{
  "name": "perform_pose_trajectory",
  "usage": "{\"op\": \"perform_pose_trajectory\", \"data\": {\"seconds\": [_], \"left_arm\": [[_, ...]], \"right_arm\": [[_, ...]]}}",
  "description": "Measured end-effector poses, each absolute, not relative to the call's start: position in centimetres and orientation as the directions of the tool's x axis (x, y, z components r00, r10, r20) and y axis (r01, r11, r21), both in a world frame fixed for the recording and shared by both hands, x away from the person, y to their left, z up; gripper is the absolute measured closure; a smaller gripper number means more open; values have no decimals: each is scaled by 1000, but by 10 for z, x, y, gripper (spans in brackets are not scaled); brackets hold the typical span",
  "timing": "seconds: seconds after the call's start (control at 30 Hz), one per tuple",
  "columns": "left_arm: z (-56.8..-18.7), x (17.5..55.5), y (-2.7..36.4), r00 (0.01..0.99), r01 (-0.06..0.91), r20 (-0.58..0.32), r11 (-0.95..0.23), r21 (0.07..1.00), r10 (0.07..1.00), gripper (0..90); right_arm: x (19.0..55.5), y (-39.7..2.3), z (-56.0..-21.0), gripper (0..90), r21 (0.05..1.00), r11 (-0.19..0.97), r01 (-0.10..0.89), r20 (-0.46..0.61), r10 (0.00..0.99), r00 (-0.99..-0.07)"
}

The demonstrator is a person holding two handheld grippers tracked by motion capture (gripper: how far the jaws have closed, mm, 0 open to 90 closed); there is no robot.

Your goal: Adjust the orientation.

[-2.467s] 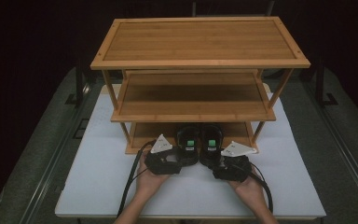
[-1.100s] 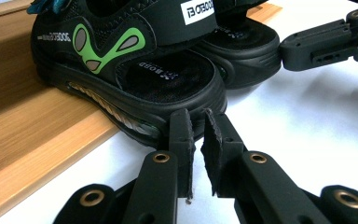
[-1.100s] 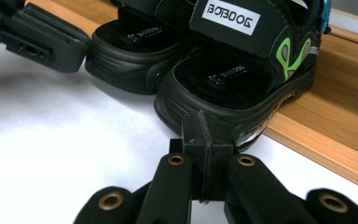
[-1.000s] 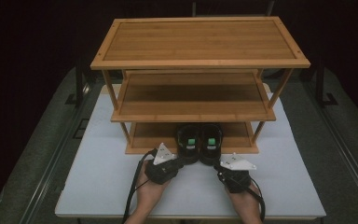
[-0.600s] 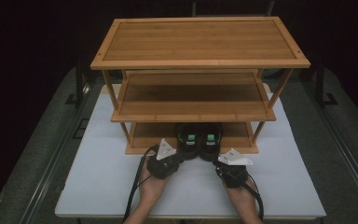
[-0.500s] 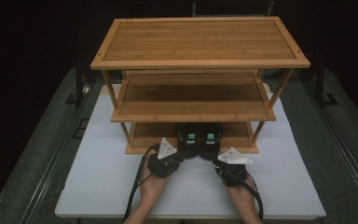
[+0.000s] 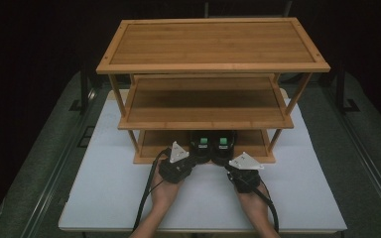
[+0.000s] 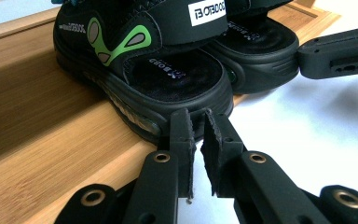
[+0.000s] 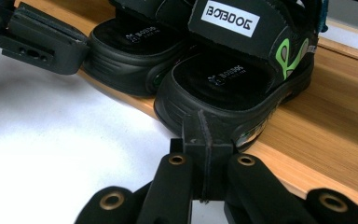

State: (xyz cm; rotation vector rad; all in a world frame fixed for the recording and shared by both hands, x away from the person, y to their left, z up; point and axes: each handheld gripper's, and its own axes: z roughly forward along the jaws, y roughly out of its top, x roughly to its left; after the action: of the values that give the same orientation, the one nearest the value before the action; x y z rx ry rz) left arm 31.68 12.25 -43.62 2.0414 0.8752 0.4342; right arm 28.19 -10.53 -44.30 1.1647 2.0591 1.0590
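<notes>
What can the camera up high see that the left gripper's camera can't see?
The high view alone takes in the whole wooden rack with its bare top and middle shelves, the white table and both hands. The left gripper view alone shows close detail: the white label and green patch on the near sandal, and the left gripper with its jaws slightly apart. Both show the two black sandals on the bottom shelf.

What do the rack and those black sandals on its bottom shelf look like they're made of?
The rack looks like bamboo or light wood with a smooth, sealed finish: fine straight grain and a warm honey tone. The sandals look synthetic: matte black moulded foam or rubber soles with ribbed sides, textured footbeds, and padded straps carrying glossy green inlays and a white printed label. The exact materials can't be confirmed.
</notes>
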Motion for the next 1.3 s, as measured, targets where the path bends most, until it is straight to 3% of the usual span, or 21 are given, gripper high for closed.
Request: {"op": "perform_pose_trajectory", "data": {"seconds": [1.3], "left_arm": [[-440, 334, 113, 670, 436, -4, -389, 812, 742, 793]], "right_arm": [[302, -102, -449, 896, 837, 327, 438, -117, 890, -441]]}}
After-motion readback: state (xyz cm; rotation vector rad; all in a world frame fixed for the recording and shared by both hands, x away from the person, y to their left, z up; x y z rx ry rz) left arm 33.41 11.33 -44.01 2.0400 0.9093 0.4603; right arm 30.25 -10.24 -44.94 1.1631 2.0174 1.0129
